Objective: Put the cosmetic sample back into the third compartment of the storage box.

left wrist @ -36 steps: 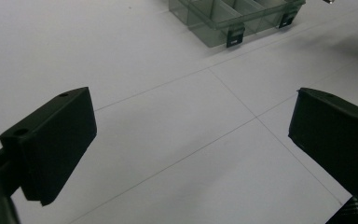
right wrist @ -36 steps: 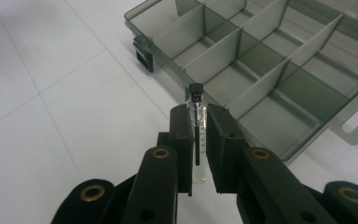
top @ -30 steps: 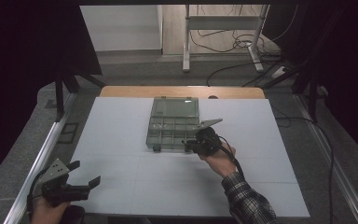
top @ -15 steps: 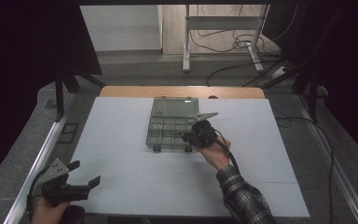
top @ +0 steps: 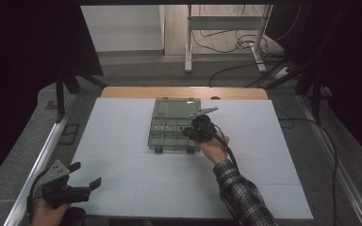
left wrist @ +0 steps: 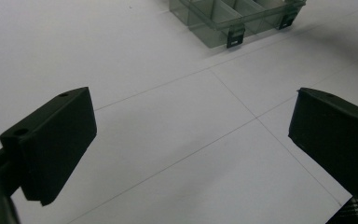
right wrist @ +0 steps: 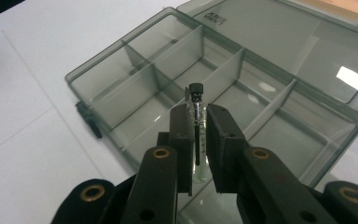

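I hold a small clear glass vial [right wrist: 197, 126] with a black cap upright between the jaws of my right tool [right wrist: 199, 140], above the near row of the smoky compartment box [right wrist: 135, 84], whose lid lies open behind it. To do this well, I judge I should lower it straight into one compartment, clear of the dividers, and release gently. My left tool [left wrist: 191, 140] waits well in front of the box, jaws wide, over the white worktop [top: 122, 141].
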Motion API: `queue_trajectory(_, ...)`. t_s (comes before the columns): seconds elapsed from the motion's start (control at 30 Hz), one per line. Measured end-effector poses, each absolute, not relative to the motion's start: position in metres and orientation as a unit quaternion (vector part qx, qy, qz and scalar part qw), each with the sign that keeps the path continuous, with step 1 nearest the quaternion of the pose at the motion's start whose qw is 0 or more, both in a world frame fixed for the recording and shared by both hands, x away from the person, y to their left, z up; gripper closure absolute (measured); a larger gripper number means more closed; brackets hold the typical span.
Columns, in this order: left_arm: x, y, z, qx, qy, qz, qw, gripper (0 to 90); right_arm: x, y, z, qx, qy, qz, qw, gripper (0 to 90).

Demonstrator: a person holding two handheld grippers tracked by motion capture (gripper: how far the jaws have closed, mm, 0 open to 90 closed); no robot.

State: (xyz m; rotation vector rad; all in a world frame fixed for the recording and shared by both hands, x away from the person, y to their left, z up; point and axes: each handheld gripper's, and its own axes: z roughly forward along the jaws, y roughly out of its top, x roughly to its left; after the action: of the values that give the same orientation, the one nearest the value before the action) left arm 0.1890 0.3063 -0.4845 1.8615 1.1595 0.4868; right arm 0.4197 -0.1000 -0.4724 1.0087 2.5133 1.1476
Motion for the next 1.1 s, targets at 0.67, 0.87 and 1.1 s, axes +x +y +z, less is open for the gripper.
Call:
queue_trajectory(0.67,0.190,0.307,-0.485,0.746,0.468,0.193,0.433,1.1,0.452,-0.091,-0.478,0.361,0.843,0.380,0.121,80.5)
queue_trajectory(0.87,0.190,0.307,-0.485,0.747,0.467,0.192,0.431,1.1,0.459,-0.086,-0.480,0.366,0.842,0.377,0.125,80.5)
queue_trajectory(1.1,0.190,0.307,-0.485,0.747,0.467,0.191,0.432,1.1,0.466,-0.081,-0.489,0.370,0.844,0.367,0.126,79.9)
